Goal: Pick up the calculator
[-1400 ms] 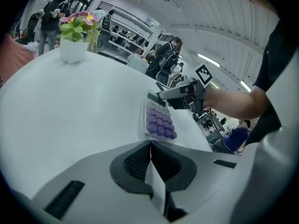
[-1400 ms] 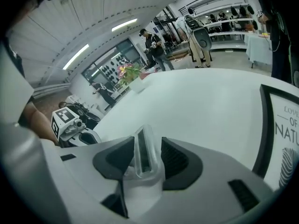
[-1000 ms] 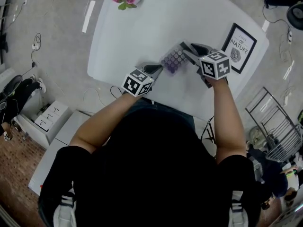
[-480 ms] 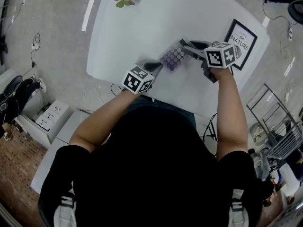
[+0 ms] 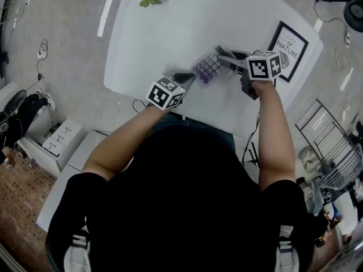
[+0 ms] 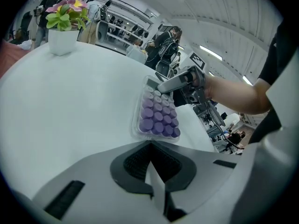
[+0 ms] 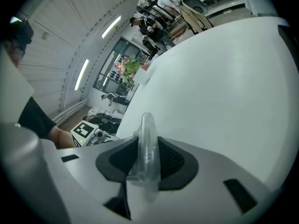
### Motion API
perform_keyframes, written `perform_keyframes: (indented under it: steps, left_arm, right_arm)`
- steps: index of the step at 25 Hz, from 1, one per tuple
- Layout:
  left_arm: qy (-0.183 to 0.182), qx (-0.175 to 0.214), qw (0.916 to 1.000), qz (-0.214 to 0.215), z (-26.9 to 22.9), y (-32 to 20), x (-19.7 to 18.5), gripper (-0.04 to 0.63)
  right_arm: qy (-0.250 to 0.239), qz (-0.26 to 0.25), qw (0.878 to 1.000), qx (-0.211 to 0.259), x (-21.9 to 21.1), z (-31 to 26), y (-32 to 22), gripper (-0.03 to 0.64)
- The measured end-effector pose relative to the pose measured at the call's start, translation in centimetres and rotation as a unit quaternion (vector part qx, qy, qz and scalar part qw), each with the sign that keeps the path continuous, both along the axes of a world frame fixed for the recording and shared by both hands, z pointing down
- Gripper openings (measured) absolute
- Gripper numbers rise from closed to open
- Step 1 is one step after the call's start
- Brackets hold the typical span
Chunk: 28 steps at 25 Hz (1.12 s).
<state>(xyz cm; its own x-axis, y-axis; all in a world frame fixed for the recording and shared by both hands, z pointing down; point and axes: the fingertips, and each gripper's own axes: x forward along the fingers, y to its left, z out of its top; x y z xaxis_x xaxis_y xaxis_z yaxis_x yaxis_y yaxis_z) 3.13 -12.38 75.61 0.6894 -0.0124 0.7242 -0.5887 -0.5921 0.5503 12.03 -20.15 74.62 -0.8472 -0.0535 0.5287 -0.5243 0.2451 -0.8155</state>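
1. Reaching forward over the near edge of the white table (image 5: 147,33), the left arm is holding the left gripper (image 5: 190,78) angled downward. Its jaws are pressing together with nothing between them, tips just beside the calculator's near end.
2. Lying between the two grippers, the calculator (image 5: 207,67) is showing purple keys under a clear casing.
3. Stretching straight out with the wrist rolled, the right arm is bringing the right gripper (image 5: 222,58) in from the far side. Its jaws, having just been closing, are clamping the calculator's clear edge.
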Motion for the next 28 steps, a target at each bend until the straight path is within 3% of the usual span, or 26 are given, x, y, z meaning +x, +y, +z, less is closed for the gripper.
perform_keyframes:
  steps: [5, 10, 17, 28]
  left_arm:
    - [0.004, 0.003, 1.0000, 0.001, -0.1, 0.1, -0.1, 0.018]
    - [0.017, -0.007, 0.9998, 0.012, -0.2, 0.2, -0.2, 0.018]
    - [0.018, 0.009, 0.9995, 0.024, -2.0, 0.2, -1.7, 0.018]
    - [0.041, 0.070, 0.9955, 0.049, -8.9, -0.3, -3.0, 0.018]
  right_arm:
    - [-0.037, 0.043, 0.998, -0.008, -0.3, -1.8, -0.6, 0.112]
    - [-0.012, 0.037, 0.999, 0.010, -0.4, -2.5, -0.3, 0.112]
    - [-0.002, 0.054, 0.998, 0.033, 0.4, -5.3, 0.2, 0.112]
    - [0.027, 0.105, 0.988, 0.108, 1.8, -14.2, 1.0, 0.112]
